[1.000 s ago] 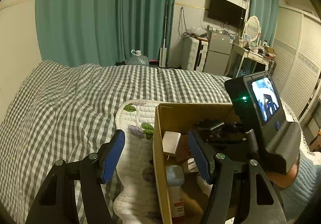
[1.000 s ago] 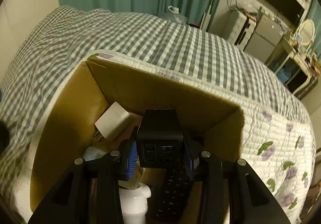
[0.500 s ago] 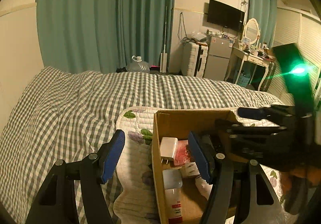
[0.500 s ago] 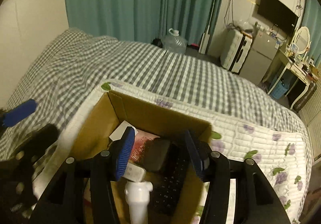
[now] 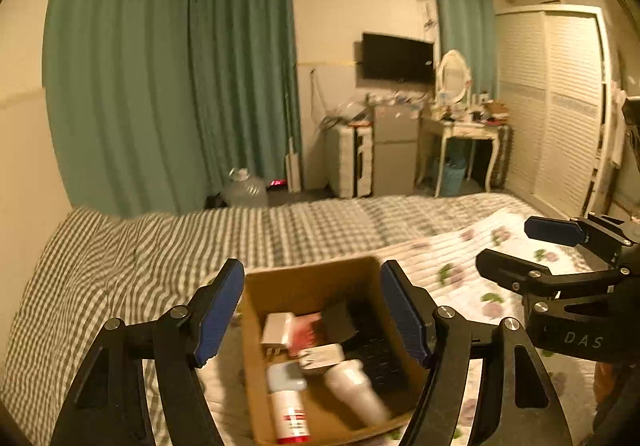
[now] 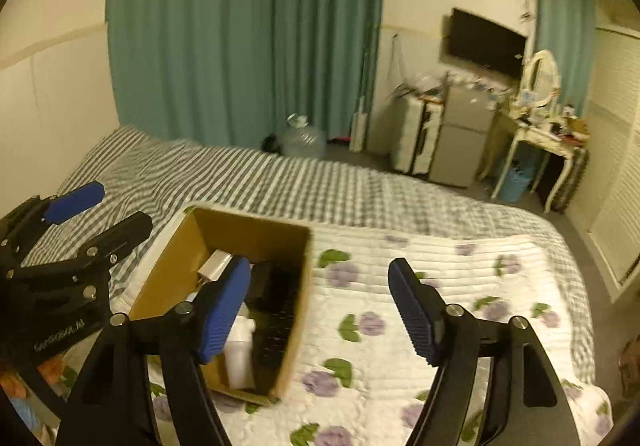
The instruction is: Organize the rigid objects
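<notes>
- Left gripper: jaws apart, just widened, empty, framing my cardboard box on the floral quilt
- Box holds the white charger, red-labelled bottle, black remote, packed so nothing rolls, I judge
- Right gripper: jaws just opened wide, nothing between them, over bare quilt
</notes>
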A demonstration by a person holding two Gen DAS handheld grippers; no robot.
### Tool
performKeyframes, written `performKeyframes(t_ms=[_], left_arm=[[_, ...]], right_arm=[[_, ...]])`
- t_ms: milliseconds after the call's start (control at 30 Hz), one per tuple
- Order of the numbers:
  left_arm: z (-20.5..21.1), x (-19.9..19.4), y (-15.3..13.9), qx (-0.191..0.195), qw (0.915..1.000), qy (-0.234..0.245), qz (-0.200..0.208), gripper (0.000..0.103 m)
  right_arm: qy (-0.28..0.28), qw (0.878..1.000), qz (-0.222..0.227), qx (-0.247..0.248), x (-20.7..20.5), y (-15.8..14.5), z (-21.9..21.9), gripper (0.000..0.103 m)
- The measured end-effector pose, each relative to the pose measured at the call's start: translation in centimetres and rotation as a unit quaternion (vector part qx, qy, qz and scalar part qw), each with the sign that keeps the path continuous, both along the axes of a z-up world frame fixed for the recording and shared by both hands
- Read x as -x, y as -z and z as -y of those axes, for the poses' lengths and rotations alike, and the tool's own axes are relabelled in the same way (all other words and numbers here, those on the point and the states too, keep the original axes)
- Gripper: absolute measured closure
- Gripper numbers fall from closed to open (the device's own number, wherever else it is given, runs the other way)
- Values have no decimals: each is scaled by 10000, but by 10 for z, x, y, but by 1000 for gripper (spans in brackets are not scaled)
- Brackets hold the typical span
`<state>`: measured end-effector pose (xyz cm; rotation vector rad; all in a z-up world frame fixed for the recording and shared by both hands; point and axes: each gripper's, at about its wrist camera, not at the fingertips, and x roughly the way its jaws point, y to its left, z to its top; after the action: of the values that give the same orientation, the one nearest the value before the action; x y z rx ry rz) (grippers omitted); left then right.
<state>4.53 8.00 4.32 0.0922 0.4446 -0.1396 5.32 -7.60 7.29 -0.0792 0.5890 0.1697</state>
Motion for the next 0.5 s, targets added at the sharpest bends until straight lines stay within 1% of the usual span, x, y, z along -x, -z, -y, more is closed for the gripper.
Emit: performKeyframes(t_ms=[33, 100, 200, 300, 367, 500], left_arm=[[4, 7, -3, 33, 10000, 23, 15, 29], [10, 21, -8, 150, 9999, 16, 37, 29], [15, 46, -14, 242, 9996, -29, 129, 28], [17, 72, -23, 276, 9986, -209, 404, 26], [17, 82, -23, 283, 9984, -278, 402, 26], [19, 106, -17, 108, 9971, -573, 483, 26]], right_arm=[[58, 9999, 90, 1, 9, -6, 4, 24], [158, 9992, 375, 28, 31, -18, 12, 10], [294, 9967, 759, 3, 57, -30, 20, 0], [344, 9952, 903, -161, 77, -34, 30, 0], [326, 9955, 849, -277, 87, -28, 34, 0], [341, 9941, 934, -444, 108, -16, 40, 0]])
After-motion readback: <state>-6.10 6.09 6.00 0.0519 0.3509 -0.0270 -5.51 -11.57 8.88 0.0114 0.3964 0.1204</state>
